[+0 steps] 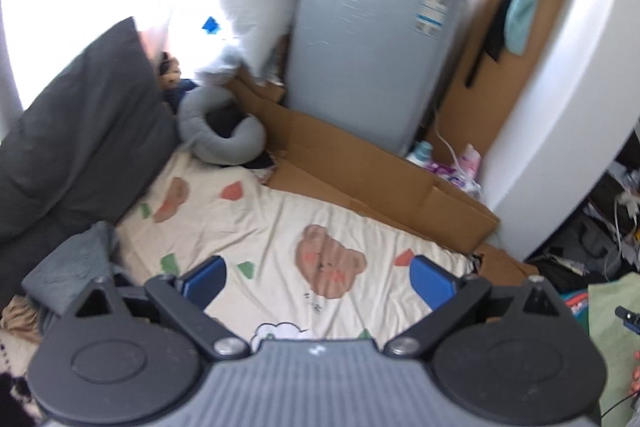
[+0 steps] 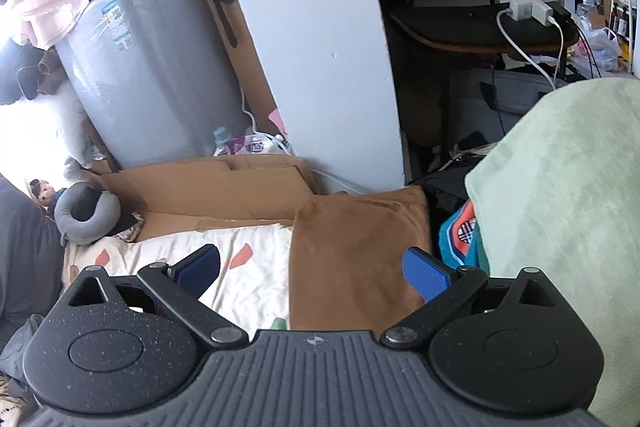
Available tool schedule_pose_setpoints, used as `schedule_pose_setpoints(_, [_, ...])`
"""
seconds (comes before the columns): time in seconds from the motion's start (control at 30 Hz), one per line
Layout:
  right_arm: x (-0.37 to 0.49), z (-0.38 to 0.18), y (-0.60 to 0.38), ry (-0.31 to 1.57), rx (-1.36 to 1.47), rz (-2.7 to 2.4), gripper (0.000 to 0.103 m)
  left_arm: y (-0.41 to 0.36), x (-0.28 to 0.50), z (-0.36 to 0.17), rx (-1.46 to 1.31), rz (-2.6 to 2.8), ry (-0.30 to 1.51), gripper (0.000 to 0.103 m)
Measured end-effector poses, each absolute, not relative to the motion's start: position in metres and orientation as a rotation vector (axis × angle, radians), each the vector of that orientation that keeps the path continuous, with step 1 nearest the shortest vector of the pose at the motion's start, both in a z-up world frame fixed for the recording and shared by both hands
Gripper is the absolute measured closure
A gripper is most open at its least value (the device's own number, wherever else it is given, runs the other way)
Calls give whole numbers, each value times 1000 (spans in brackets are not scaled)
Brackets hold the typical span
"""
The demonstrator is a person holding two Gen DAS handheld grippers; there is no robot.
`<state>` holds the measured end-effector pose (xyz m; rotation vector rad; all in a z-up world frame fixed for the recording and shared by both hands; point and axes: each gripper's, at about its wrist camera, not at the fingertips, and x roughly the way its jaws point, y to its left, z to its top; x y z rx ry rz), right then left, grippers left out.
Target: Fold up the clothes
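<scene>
I'm holding the left gripper [image 1: 318, 281] spread wide and empty over the bear-print sheet [image 1: 280, 223], a crumpled grey garment [image 1: 76, 263] lying at its left. I'm keeping the right gripper [image 2: 312, 269] equally wide, empty, above a flat brown garment [image 2: 356, 251]. Only the right view shows this brown piece; any pinch should take an edge squarely.

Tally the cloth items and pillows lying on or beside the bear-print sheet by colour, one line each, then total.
Brown: 1, folded brown cloth
Pale green: 1, green fleece
Grey: 2, neck pillow, crumpled grey garment
Dark charcoal: 1, large pillow
Teal with orange print: 1, teal item
Total: 6
</scene>
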<state>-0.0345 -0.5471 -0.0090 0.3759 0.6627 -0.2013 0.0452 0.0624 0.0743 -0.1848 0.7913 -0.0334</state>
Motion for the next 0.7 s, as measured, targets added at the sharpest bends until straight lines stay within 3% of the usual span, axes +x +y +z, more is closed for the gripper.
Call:
schedule_pose_setpoints(0.4, [-20,17,-520,720,397,-166,1,129,4,92,-224,101,780,1])
schedule_pose_setpoints(0.7, [-6,94,-467,769,346,-29,1,159,-21,80,-218,130,802,1])
